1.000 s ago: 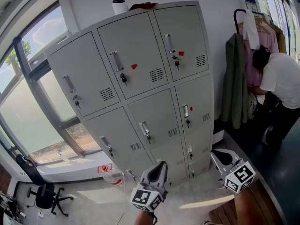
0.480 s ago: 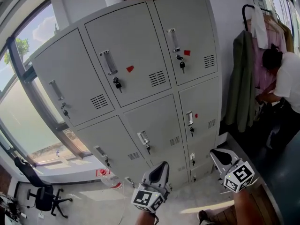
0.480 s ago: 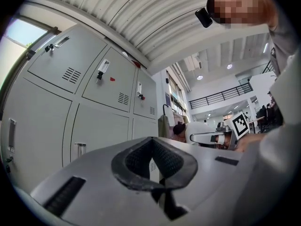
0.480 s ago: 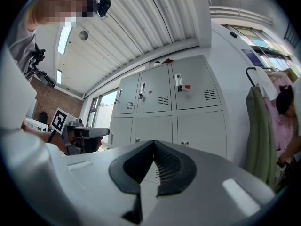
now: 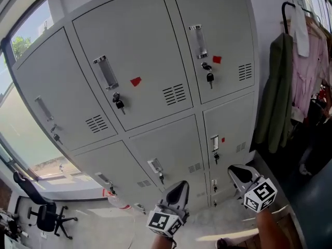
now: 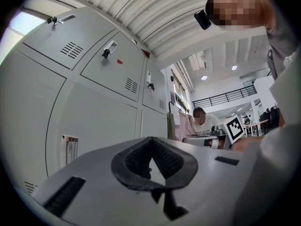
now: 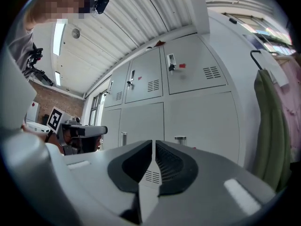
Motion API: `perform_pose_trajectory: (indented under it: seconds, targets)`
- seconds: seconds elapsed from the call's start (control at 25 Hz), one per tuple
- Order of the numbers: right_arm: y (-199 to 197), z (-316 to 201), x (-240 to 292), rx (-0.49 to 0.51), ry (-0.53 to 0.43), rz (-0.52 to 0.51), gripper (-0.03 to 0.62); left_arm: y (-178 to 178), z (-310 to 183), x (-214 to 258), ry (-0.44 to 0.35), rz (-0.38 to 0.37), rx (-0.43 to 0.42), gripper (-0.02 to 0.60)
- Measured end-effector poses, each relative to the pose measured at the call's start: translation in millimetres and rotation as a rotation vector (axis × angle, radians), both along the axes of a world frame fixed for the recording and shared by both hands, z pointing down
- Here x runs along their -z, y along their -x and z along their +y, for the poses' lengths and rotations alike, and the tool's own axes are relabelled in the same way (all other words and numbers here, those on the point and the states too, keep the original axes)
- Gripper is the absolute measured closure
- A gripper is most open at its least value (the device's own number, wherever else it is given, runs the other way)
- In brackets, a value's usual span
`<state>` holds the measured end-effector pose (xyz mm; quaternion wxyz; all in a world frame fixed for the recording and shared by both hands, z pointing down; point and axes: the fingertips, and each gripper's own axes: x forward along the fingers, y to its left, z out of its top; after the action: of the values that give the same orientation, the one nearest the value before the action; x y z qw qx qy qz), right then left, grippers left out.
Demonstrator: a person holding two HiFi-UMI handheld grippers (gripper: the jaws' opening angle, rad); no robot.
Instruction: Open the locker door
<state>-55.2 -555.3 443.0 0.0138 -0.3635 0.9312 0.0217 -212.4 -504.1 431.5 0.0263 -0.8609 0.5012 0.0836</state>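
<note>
A bank of grey metal lockers (image 5: pixel 155 51) fills the head view, all doors closed. The upper middle door (image 5: pixel 140 40) has a chrome handle (image 5: pixel 106 71), a key (image 5: pixel 119 104) in its lock and a red tag (image 5: pixel 135 81). The upper right door carries its own handle (image 5: pixel 198 40) and key (image 5: pixel 209 77). Low in front of the lockers, my left gripper (image 5: pixel 181 183) is shut and empty, well short of the doors. My right gripper (image 5: pixel 233 168) is beside it, also shut on nothing. The lockers also show in the left gripper view (image 6: pixel 94 65) and the right gripper view (image 7: pixel 188 74).
A green jacket (image 5: pixel 277 97) and pink garment (image 5: pixel 308 71) hang on a rack right of the lockers. A window (image 5: pixel 21 40) runs along the left, with an office chair (image 5: pixel 46 217) on the floor below it. A person (image 6: pixel 204 121) sits farther back.
The lockers have grown larger and closer in the head view. The person in white at the right edge has gone out of that view. Both grippers stay low and shut.
</note>
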Motion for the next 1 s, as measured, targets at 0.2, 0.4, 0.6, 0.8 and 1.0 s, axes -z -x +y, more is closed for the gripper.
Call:
perform_pose_trajectory:
  seconds: [0.2, 0.4, 0.6, 0.8, 1.0]
  targets:
    - [16.5, -47.8, -11.6, 0.016, 0.039, 0.02, 0.555, 5.2, -22.1, -8.1, 0.024, 0.01, 0.007, 0.575]
    - [35.2, -97.9, -23.0, 0.023, 0.063, 0.04, 0.534, 7.6, -39.0, -17.7, 0.038, 0.011, 0.013, 0.575]
    - [46.9, -135.6, -36.8, 0.011, 0.074, 0.075, 0.523, 11.8, -47.4, -21.7, 0.042, 0.009, 0.028, 0.575]
    - [54.8, -157.3, -47.5, 0.015, 0.082, 0.087, 0.52, 18.2, -55.7, -25.1, 0.046, 0.004, 0.049, 0.575]
    - [62.1, -168.4, -52.1, 0.03, 0.075, 0.093, 0.517, 19.1, -65.6, -30.6, 0.054, 0.004, 0.057, 0.575]
